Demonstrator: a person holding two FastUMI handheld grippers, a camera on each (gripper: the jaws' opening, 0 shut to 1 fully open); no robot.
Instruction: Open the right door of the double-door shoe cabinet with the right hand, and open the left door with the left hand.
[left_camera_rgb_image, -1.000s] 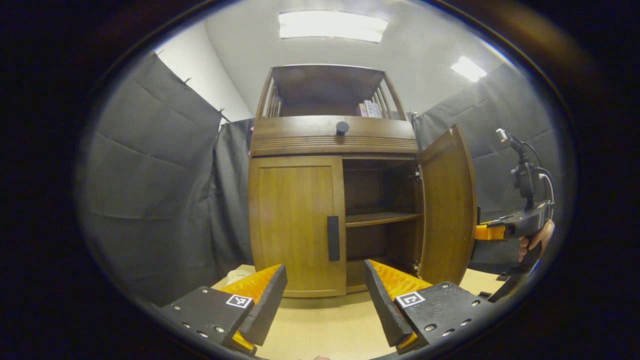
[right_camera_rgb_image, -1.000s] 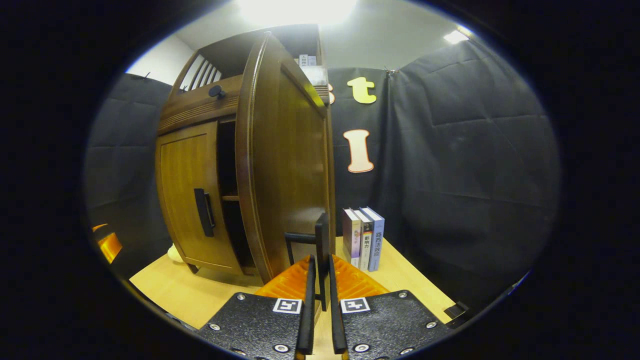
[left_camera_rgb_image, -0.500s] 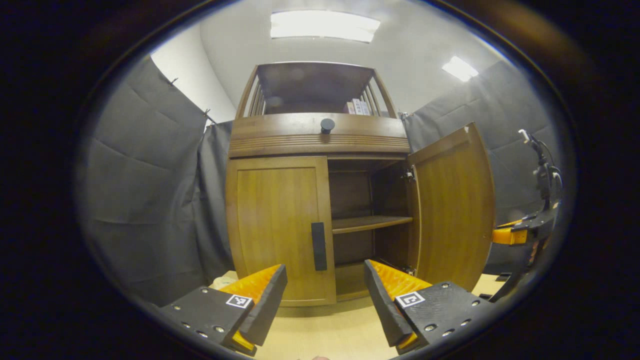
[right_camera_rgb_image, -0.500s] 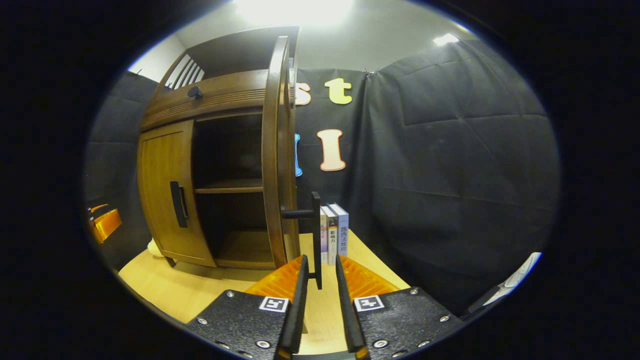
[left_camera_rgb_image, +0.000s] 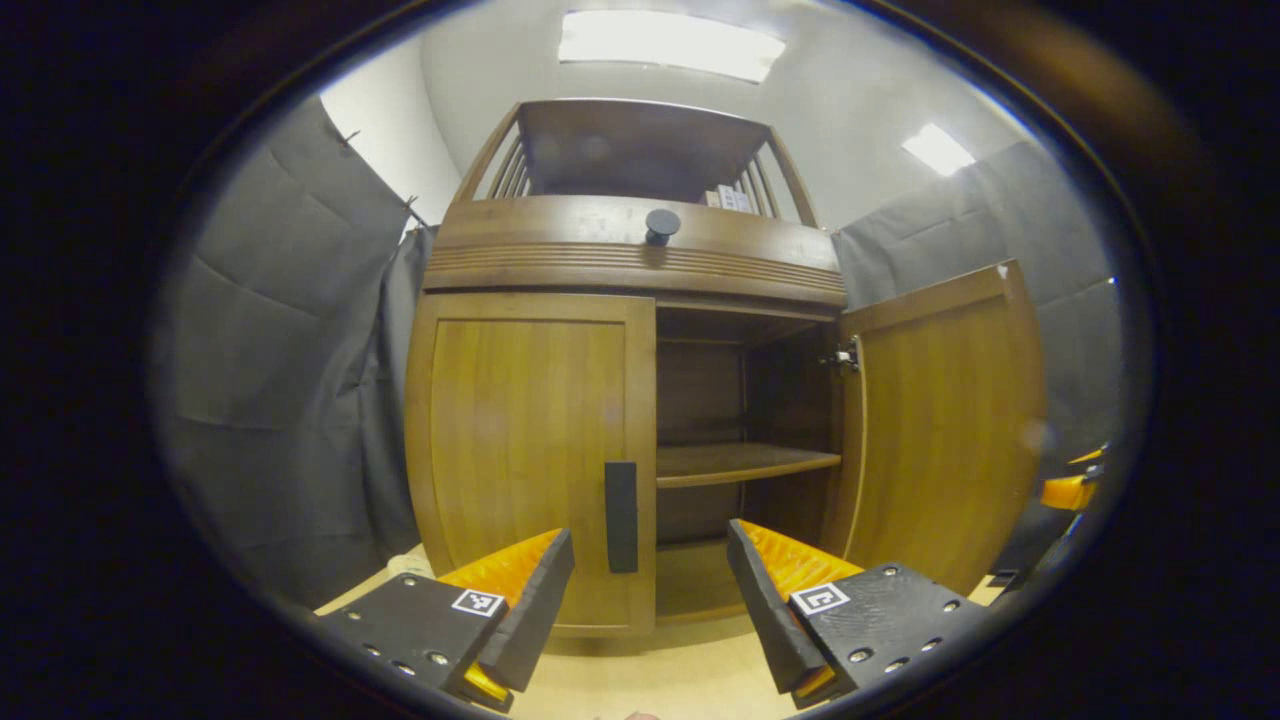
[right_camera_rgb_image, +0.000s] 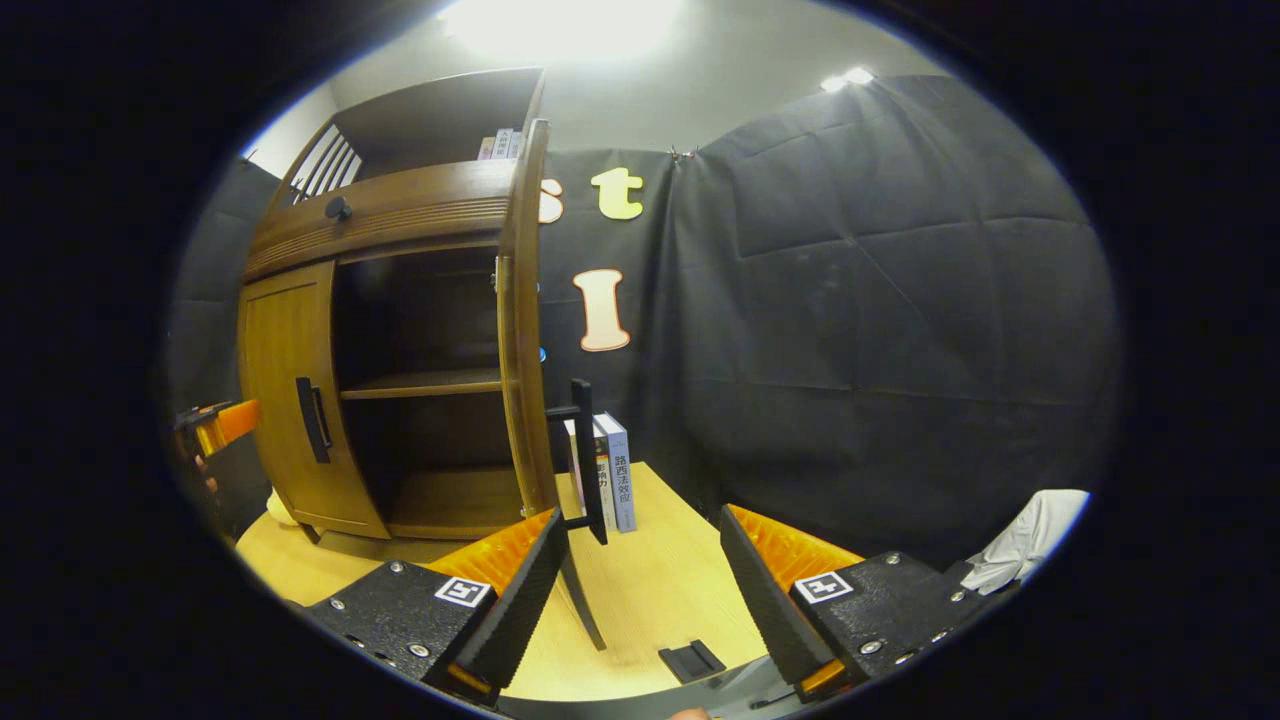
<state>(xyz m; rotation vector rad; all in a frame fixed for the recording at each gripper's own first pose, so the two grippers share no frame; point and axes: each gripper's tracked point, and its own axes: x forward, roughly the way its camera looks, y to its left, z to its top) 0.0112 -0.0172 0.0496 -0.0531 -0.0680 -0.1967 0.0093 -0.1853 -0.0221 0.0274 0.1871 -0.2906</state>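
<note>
The right claw (right_camera_rgb_image: 640, 560), clamped on the right door's handle (right_camera_rgb_image: 583, 460) a second ago, has let go and now stands spread just in front of it. The right door (left_camera_rgb_image: 945, 430) hangs swung wide, baring the shelf (left_camera_rgb_image: 745, 462). The left claw (left_camera_rgb_image: 650, 590), spread and empty, has drawn nearer the shut left door (left_camera_rgb_image: 530, 450), lined up with its handle (left_camera_rgb_image: 620, 515) — likely the next grasp.

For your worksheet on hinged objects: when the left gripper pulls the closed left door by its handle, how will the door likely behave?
The left door looks like a rigid wooden panel, so it should probably swing, not flex. Its handle is a stiff upright bar, likely a firm grip for the open left gripper. The right door already stands open, suggesting an outward swing.
</note>
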